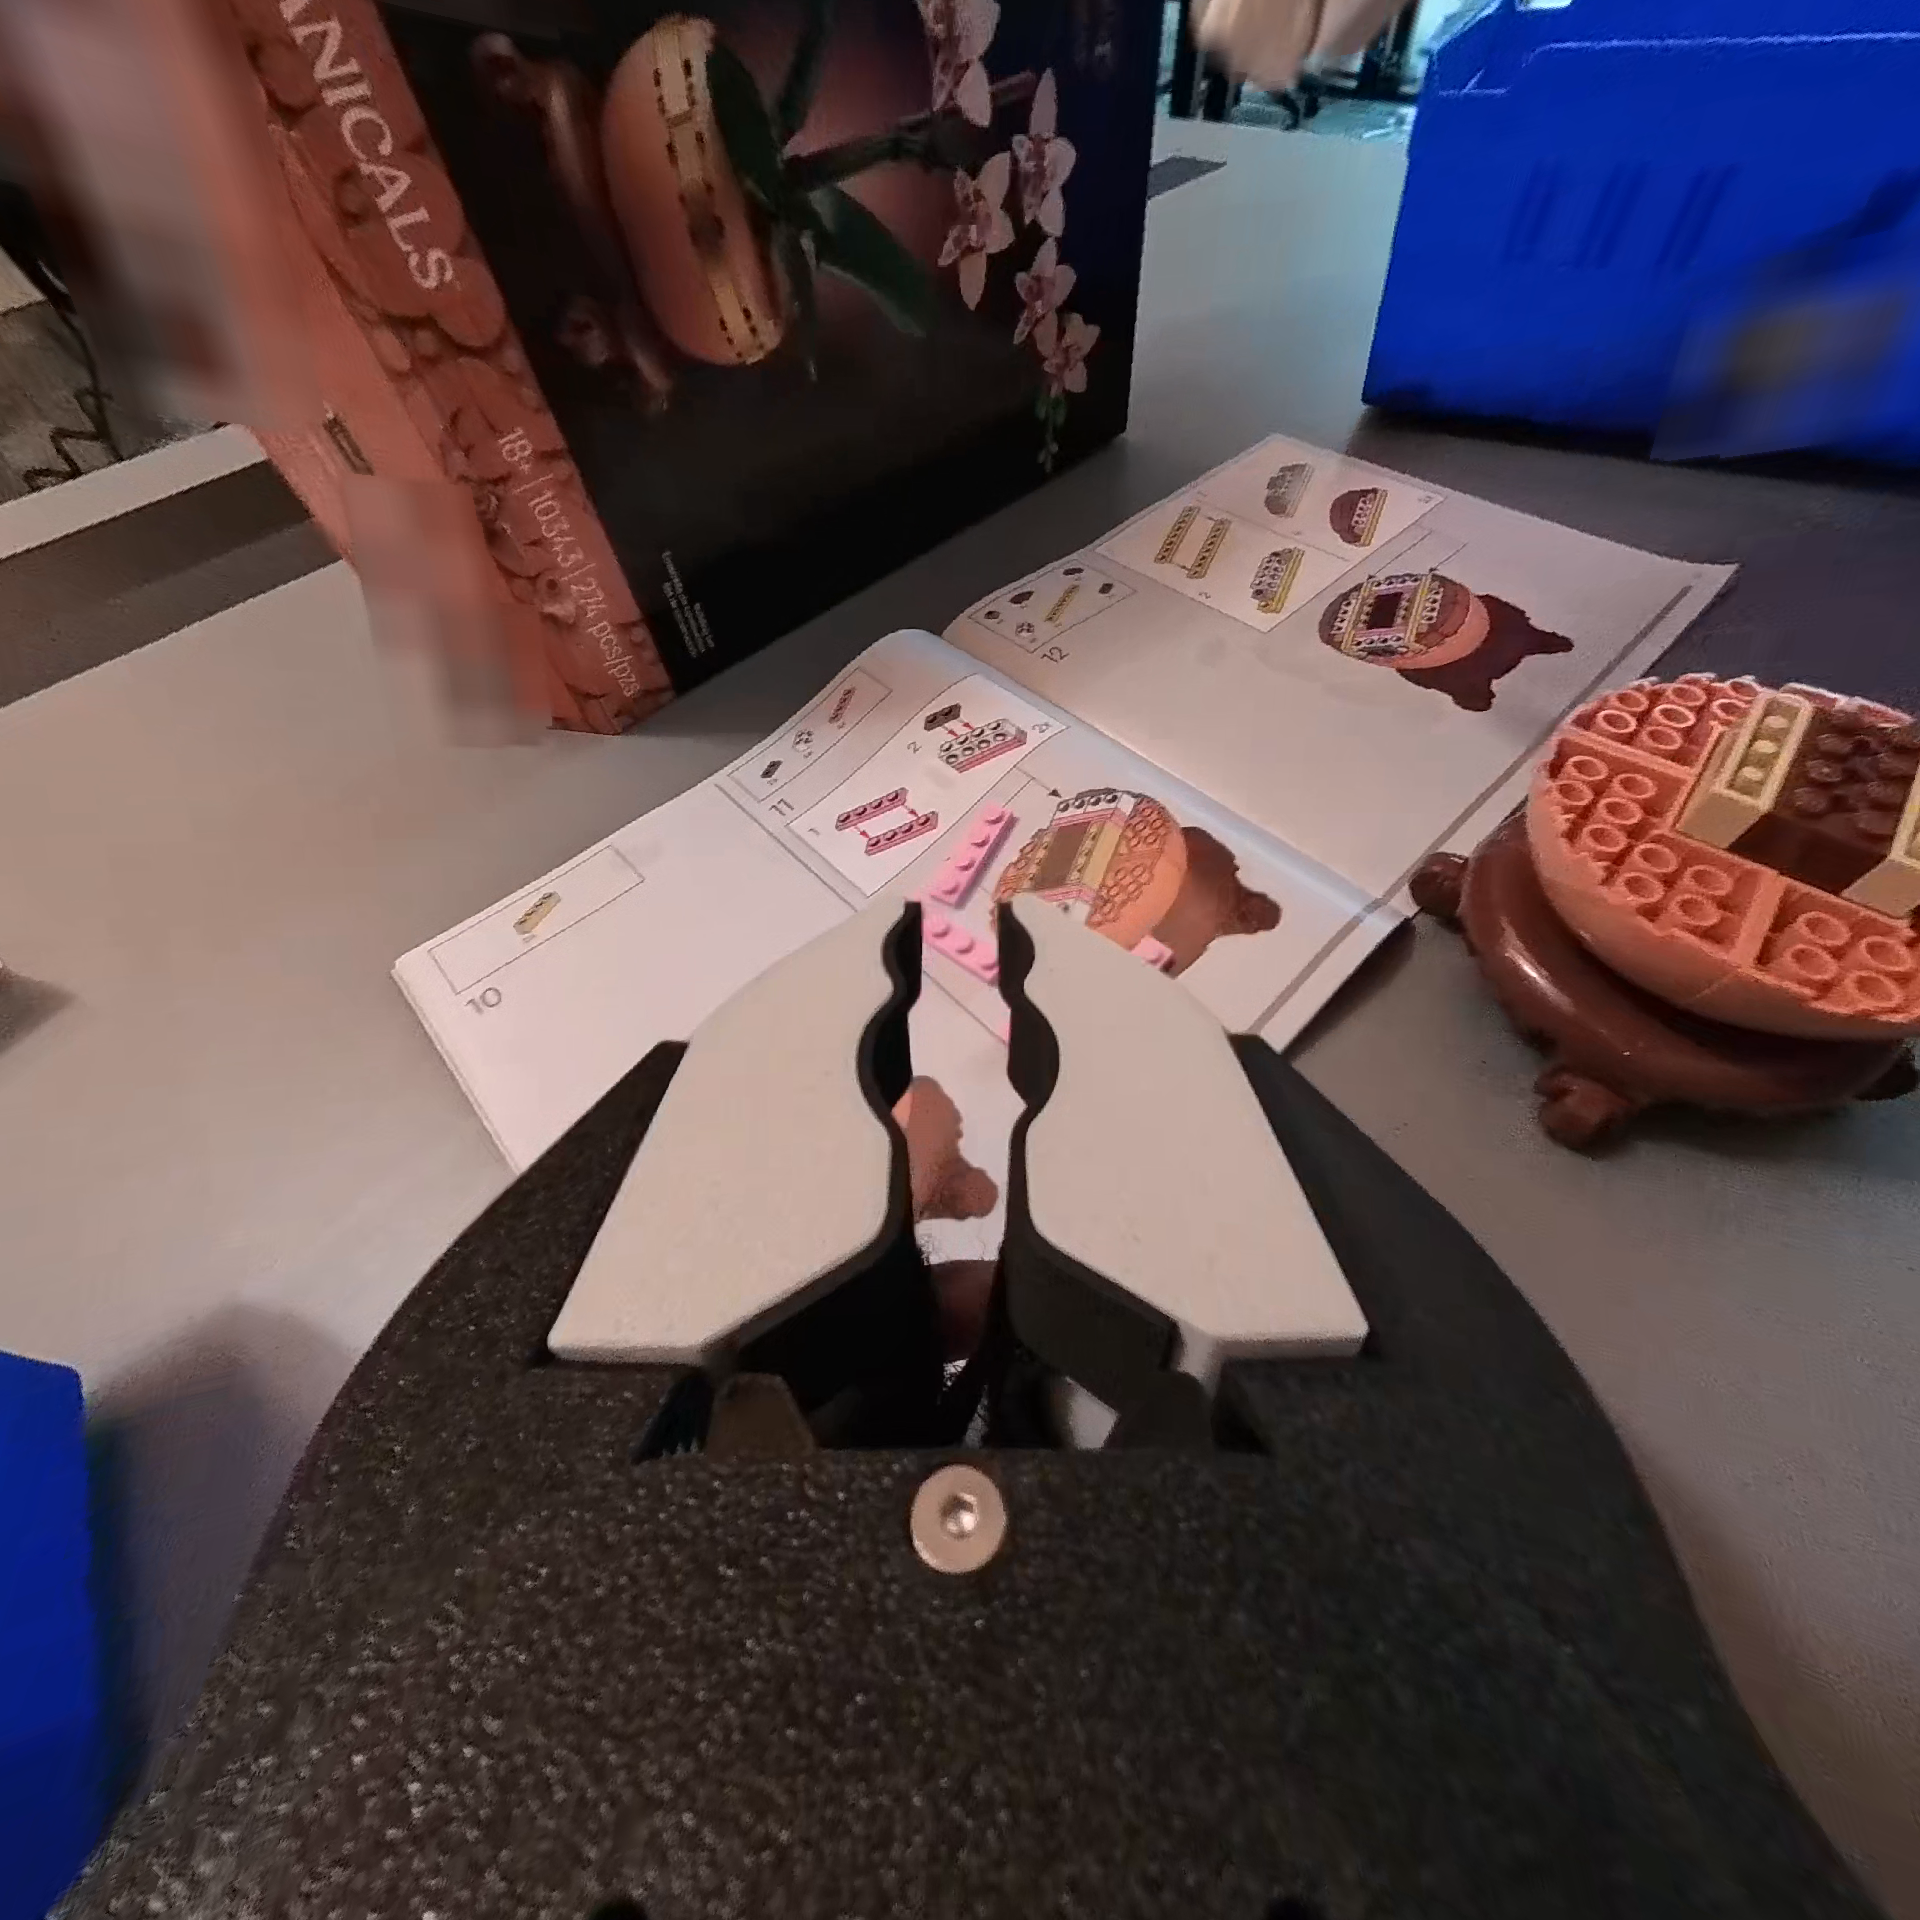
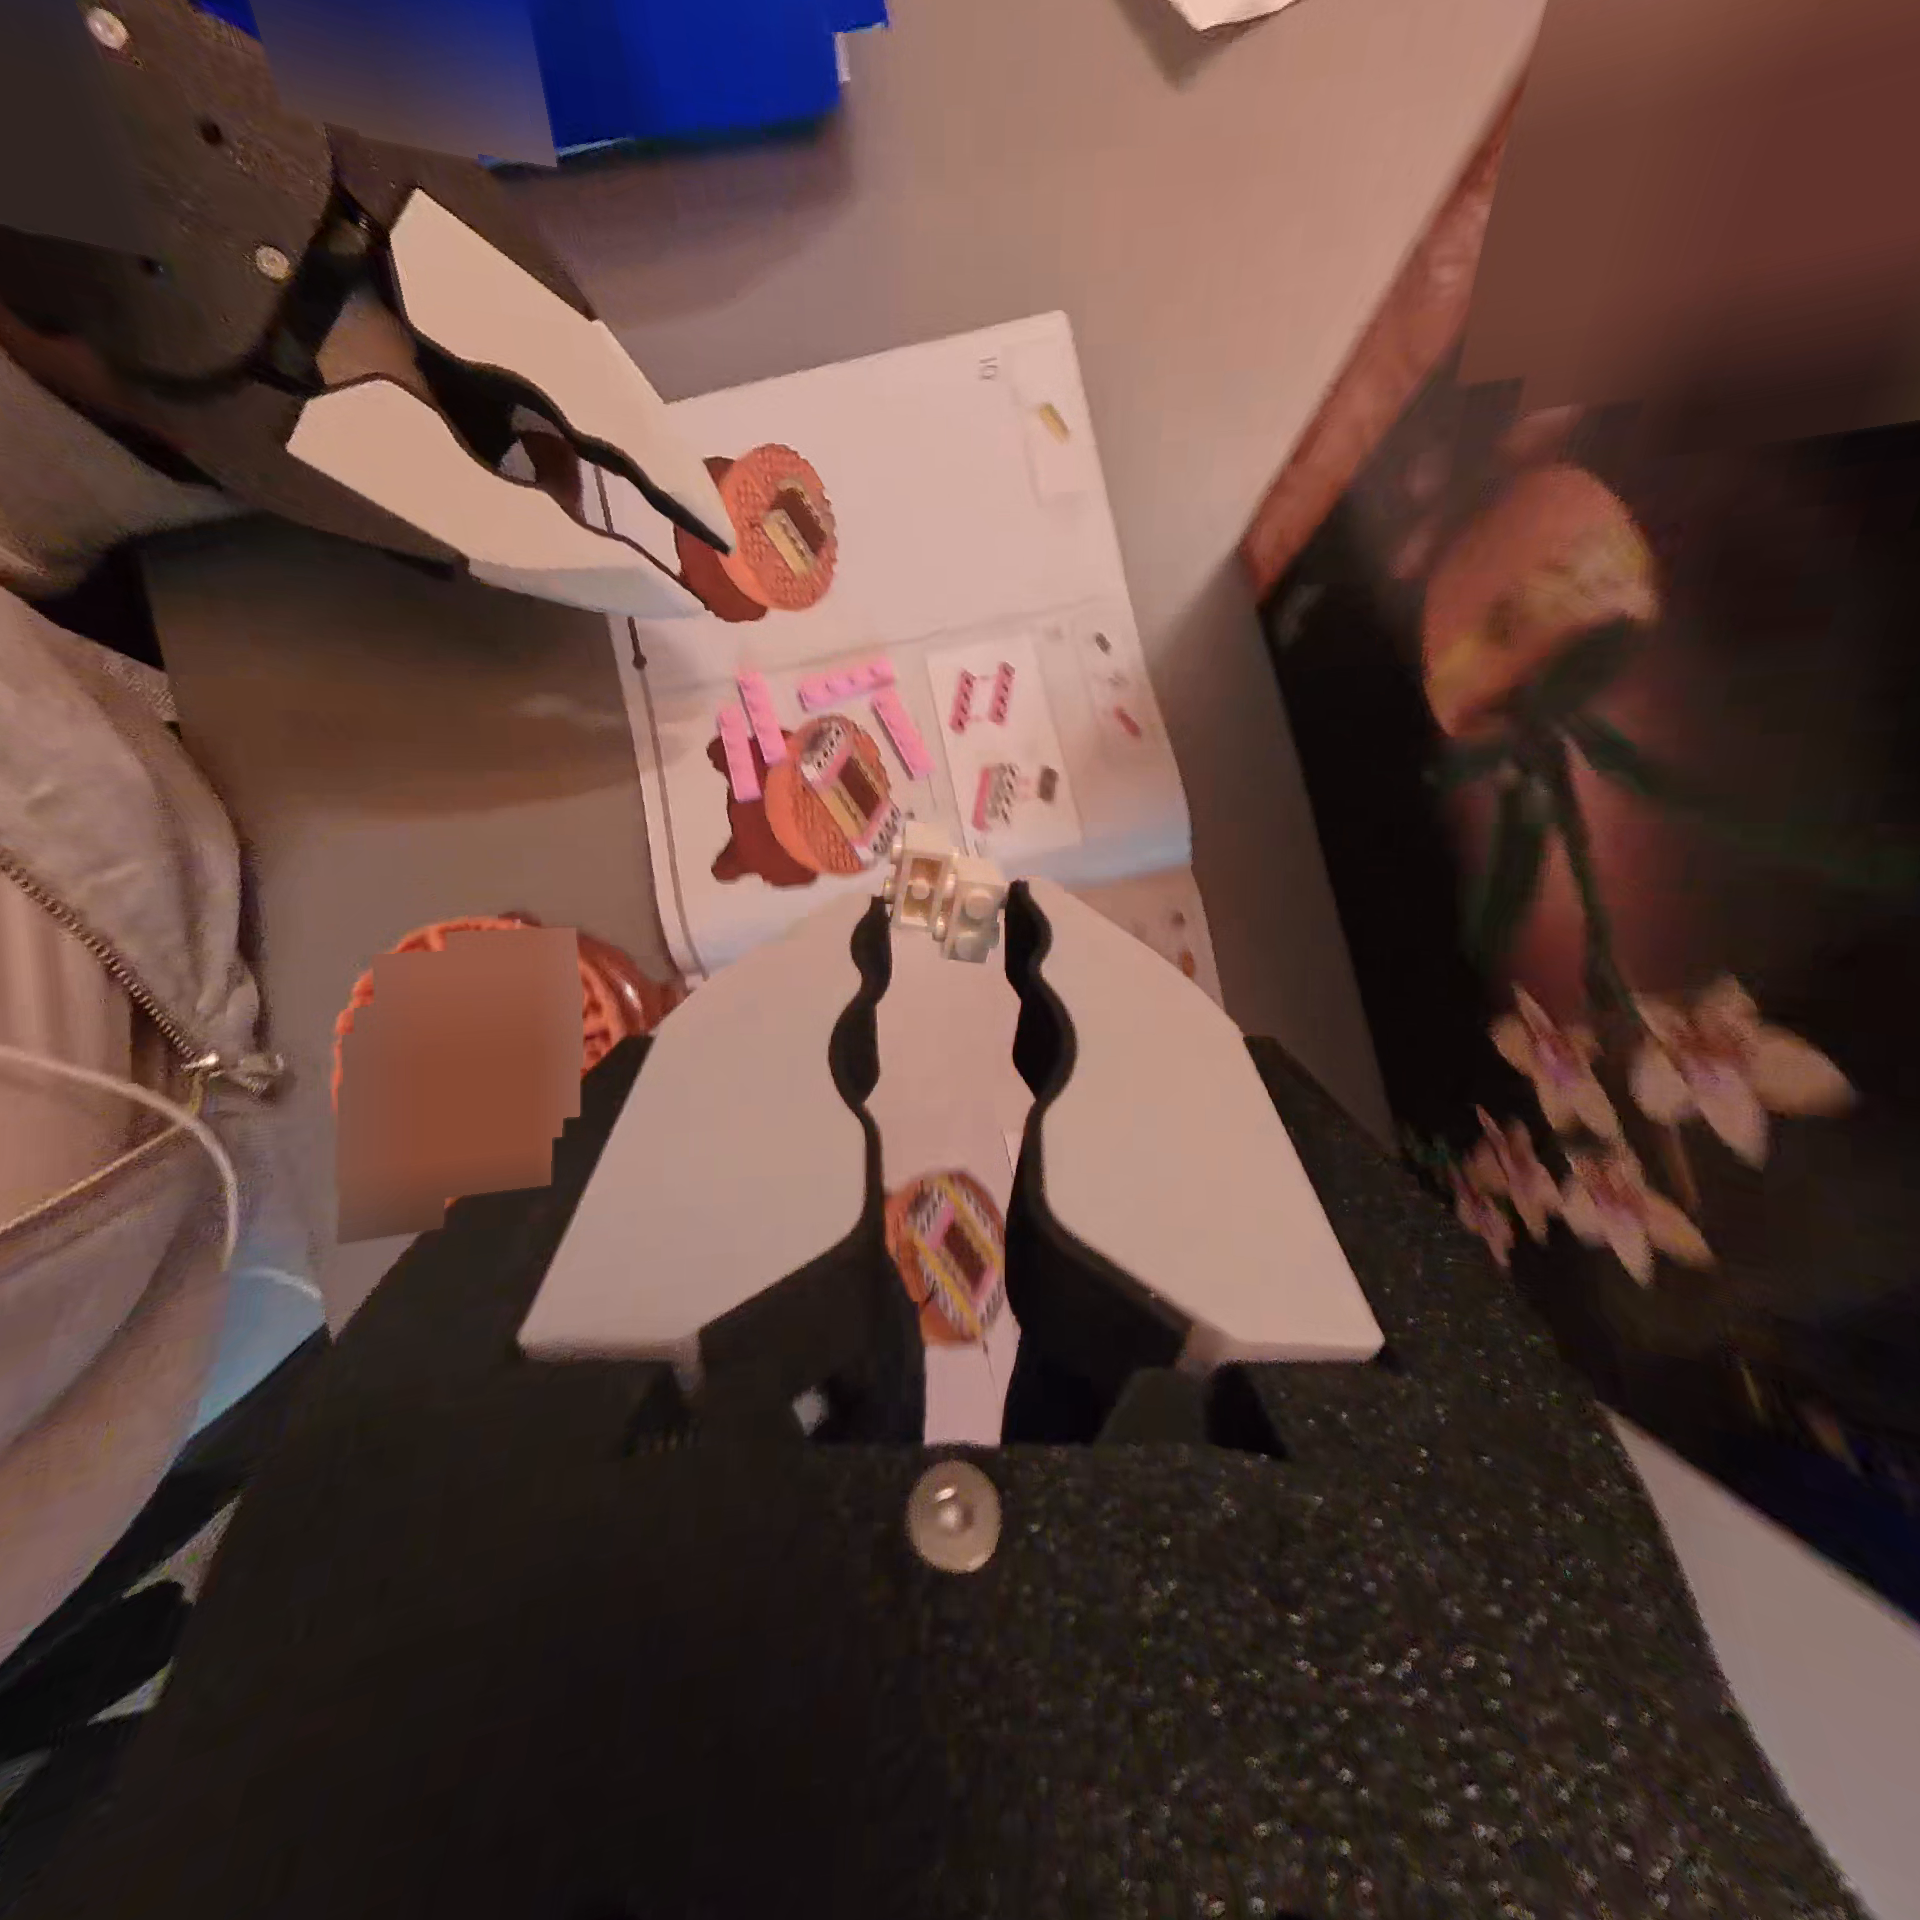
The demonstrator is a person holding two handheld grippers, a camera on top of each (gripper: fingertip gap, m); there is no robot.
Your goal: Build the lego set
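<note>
Now, right gripper: I have it clenched on a small cream studded piece, held crosswise at the tips.
Left gripper: nearly closed, holding nothing that I can see.
Pink plates: loose on the open booklet, just ahead of my left tips.
Pot model: glossy brown base, salmon studded disc, resting on the table to my left gripper's right.
</note>
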